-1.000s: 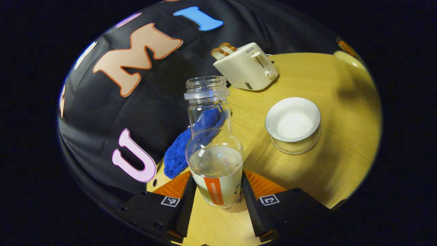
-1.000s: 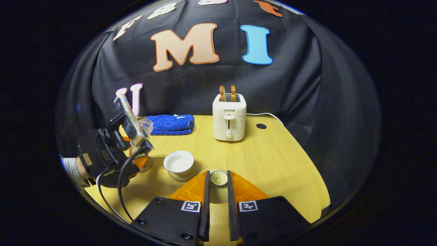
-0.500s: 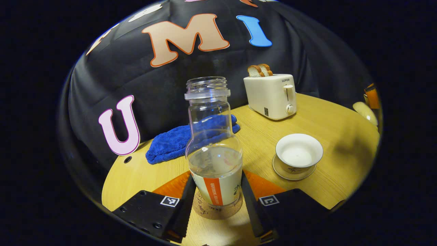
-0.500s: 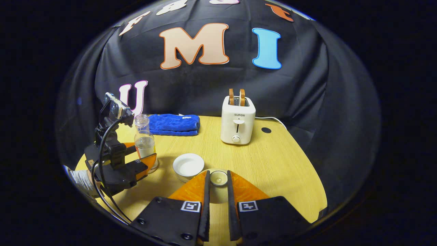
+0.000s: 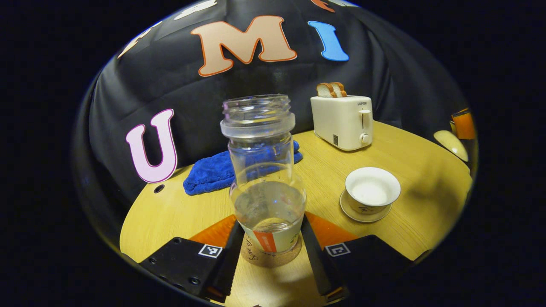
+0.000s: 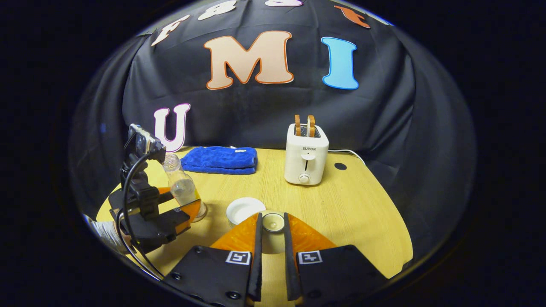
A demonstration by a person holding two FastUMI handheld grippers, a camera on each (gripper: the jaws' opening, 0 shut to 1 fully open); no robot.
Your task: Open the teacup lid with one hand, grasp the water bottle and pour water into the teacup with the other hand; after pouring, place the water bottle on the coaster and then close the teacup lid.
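Left gripper (image 5: 268,256): right up close, fingers either side of the water bottle's base and seemingly pressing the label band, pinching it low down.
Water bottle (image 5: 265,179): uncapped, part full, tipped a touch in the grip, its base on or just above the cork coaster (image 5: 270,257). I can't tell if it sits flat yet.
Right gripper (image 6: 271,228): fingers drawn close on the small knob of the teacup lid (image 6: 273,222), carrying it just in front of the cup.
Teacup (image 5: 372,189): open on its saucer (image 5: 366,212), a little beyond the bottle and to its right, water looks to be in it. In the right gripper view it sits just behind the fingertips at (image 6: 245,209).
Stage, by my reading: pouring done, bottle being set down, lid waiting its turn.
Risk one: letting go while the bottle leans. It's tall, open-necked, and water would slosh out across the table (image 5: 409,140).
Risk two: the base landing half off the coaster edge, so the bottle rocks once released.
Risk three: the lid grip is only on the knob. A quick swing could let it swivel and clip the cup rim off-centre.
Further back: a blue towel (image 5: 213,179) behind the bottle, well clear.
Farthest: a toaster (image 5: 343,121) with bread slices up, near the cloth wall, out of the way.
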